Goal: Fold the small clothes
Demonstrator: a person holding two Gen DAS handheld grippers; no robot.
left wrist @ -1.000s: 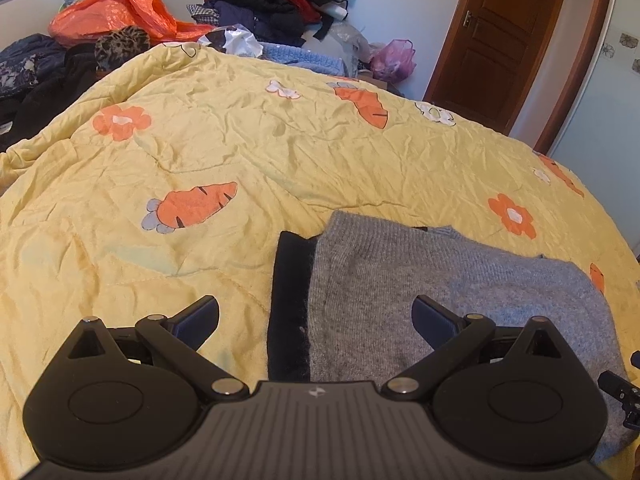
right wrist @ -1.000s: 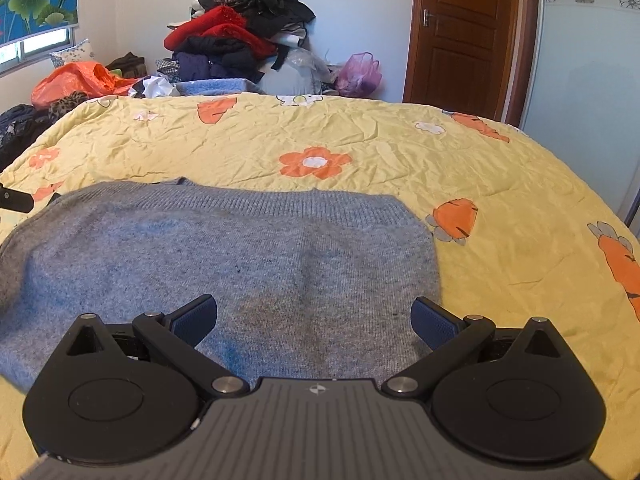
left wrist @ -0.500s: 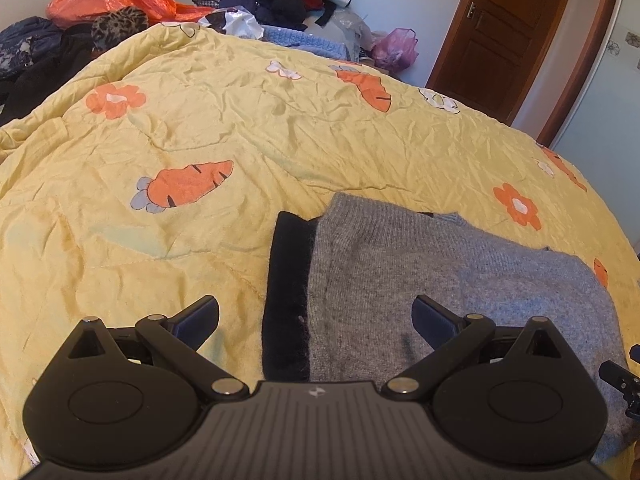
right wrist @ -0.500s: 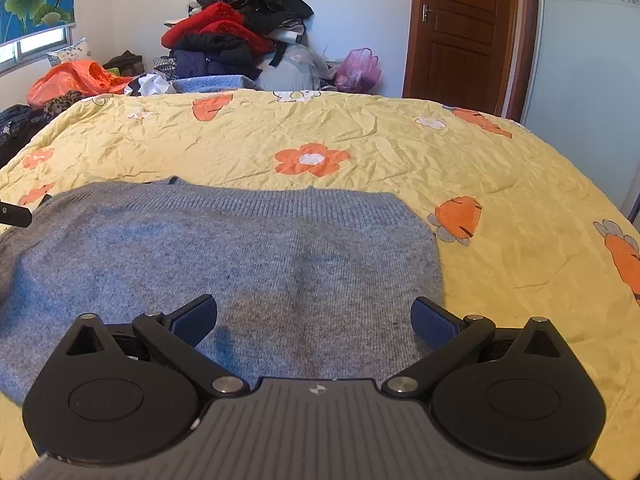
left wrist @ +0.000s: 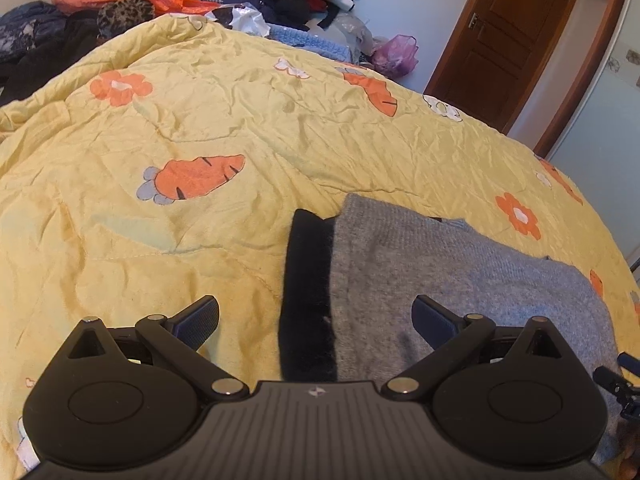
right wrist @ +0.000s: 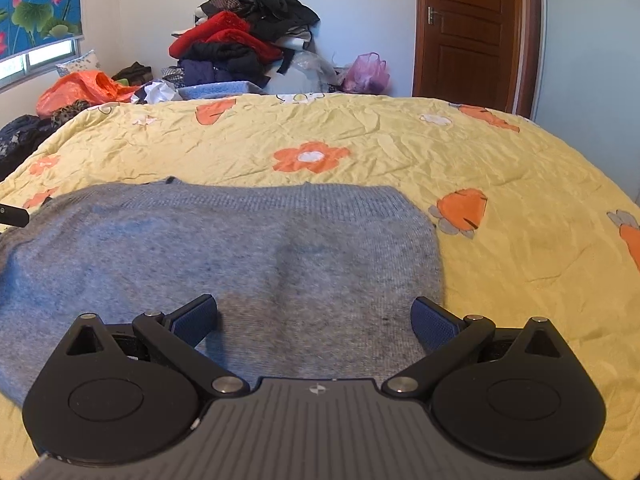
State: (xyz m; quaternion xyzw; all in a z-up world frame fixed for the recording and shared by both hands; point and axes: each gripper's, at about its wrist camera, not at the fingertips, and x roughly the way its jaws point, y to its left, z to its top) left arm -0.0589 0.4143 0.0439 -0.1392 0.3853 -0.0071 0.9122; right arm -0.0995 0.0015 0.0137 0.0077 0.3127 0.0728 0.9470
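One Grey Sweater, Partly Folded

One grey sweater lies flat on the yellow blanket, close to the near edge of the bed. It looks folded at least once, because it makes a neat block with straight sides. A black cloth peeks out from under its left side. More folds may be left, but I cannot tell how many.

The left gripper hangs wide open over the black edge, holding nothing. The right gripper is wide open too, over the sweater's right part. A big pile of clothes waits behind the bed.
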